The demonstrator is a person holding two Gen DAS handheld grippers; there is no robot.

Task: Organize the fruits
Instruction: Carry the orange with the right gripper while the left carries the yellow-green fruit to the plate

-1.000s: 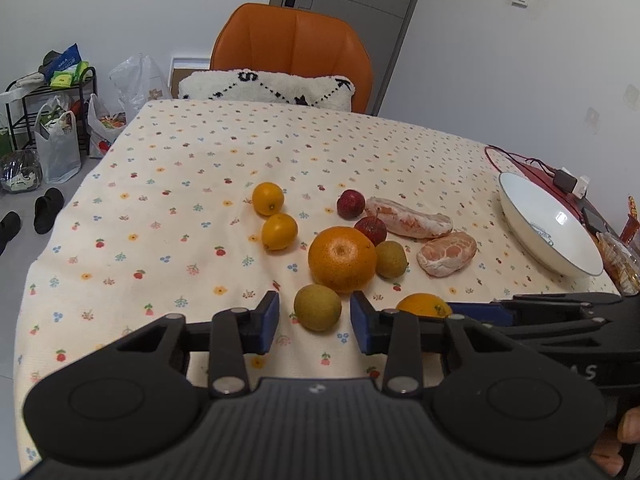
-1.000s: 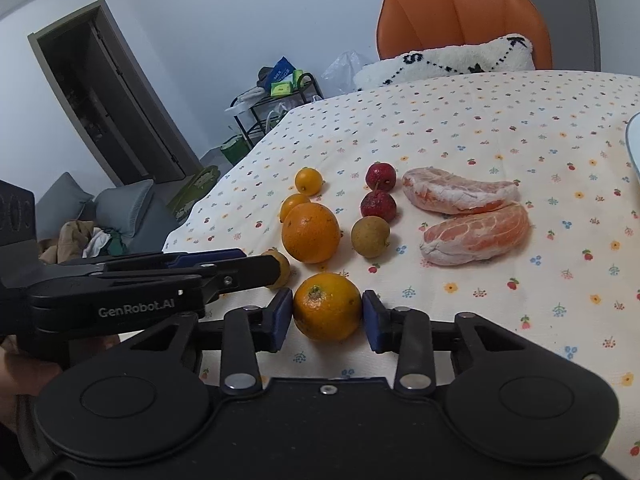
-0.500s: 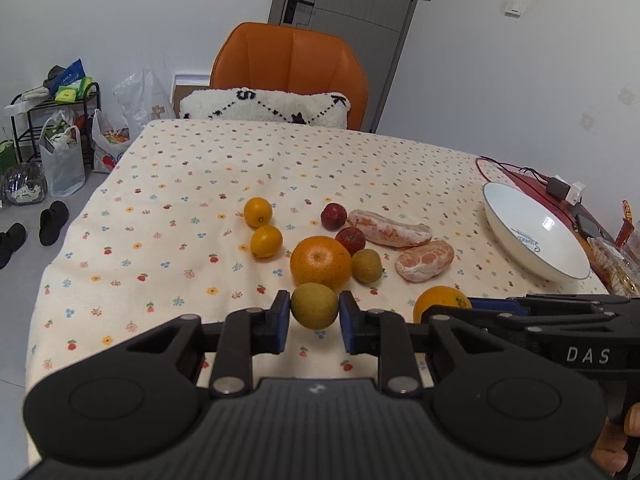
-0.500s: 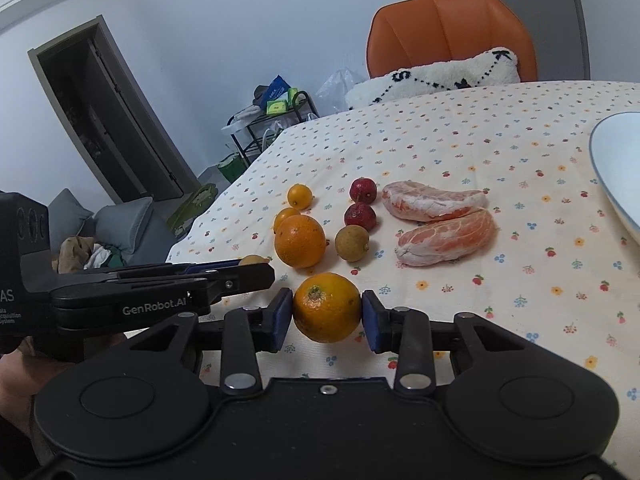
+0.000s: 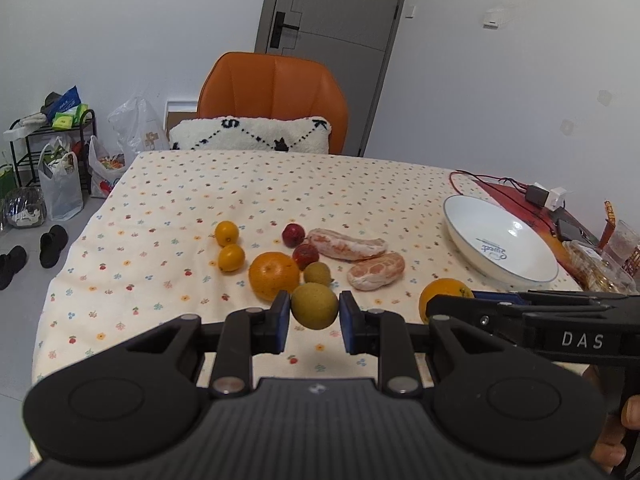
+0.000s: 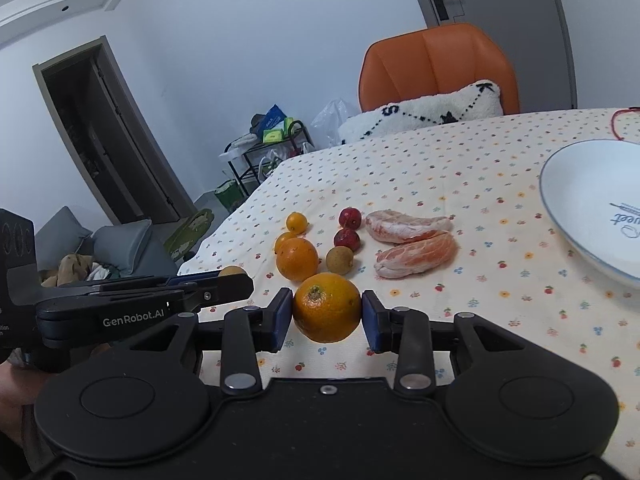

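Lifted clear of the tablecloth [image 5: 168, 200] since a second ago: both fruits, each carried in its own tool. Left gripper [image 5: 314, 320] closed then on nothing, jaws wide with the greenish-brown fruit [image 5: 314, 306] lying ahead of them; now clamped on that fruit, blue pads pressed against its two sides, held above the cloth. Right gripper [image 6: 326, 320] clamped across the middle of an orange [image 6: 327, 307], stem end facing the camera, also raised and nearer the white bowl [image 6: 576, 200] than before.

Left on the cloth: a larger orange [image 5: 274, 275], two small yellow-orange fruits [image 5: 231, 257], two dark red ones [image 5: 305, 254], another greenish-brown one [image 5: 317, 273] and two peeled citrus pieces [image 5: 376, 270], grouped just ahead of the left tool. Bowl standing empty, well to the right of that group.

Likely handling, judged from looks: both held fruits round, firm-skinned and fairly light, apt to roll once let go. Best gripped across the widest part, as now, so neither squirts out of the pads. Orange rind slightly yielding, so no need for a harder squeeze. Peeled pieces a different matter: soft, moist, easily crushed or torn; better taken gently across the thick middle. Release low inside the bowl, to avoid a bounce off the hard rim.
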